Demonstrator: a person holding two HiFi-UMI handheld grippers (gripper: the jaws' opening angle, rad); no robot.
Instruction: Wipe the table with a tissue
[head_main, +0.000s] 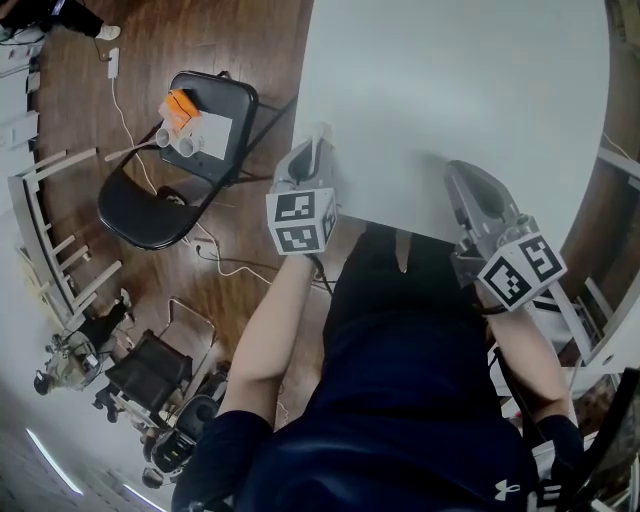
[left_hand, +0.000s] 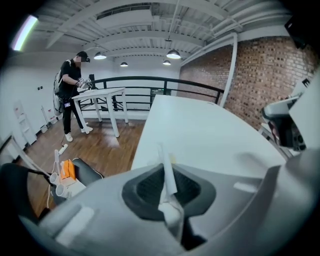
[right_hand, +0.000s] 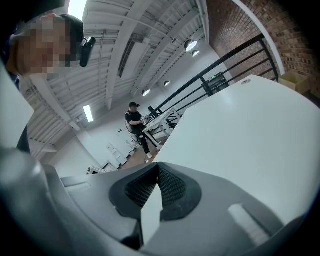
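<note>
The white table (head_main: 450, 80) fills the upper part of the head view. My left gripper (head_main: 316, 142) hovers at the table's near left edge, shut on a thin white tissue (left_hand: 169, 181) that stands up between its jaws and sticks out past the tips. In the left gripper view (left_hand: 162, 159) the table (left_hand: 210, 130) stretches ahead. My right gripper (head_main: 456, 172) is over the near edge further right, its jaws meeting at the tips (right_hand: 158, 167) with nothing seen held. The table (right_hand: 260, 130) lies bare before it.
A black folding chair (head_main: 150, 215) stands on the wood floor left of the table, carrying an orange pack (head_main: 179, 107) and paper cups (head_main: 186, 146). A cable (head_main: 125, 120) trails past it. Another person (left_hand: 70, 90) stands by a far white table. A brick wall (left_hand: 270, 75) runs along the right.
</note>
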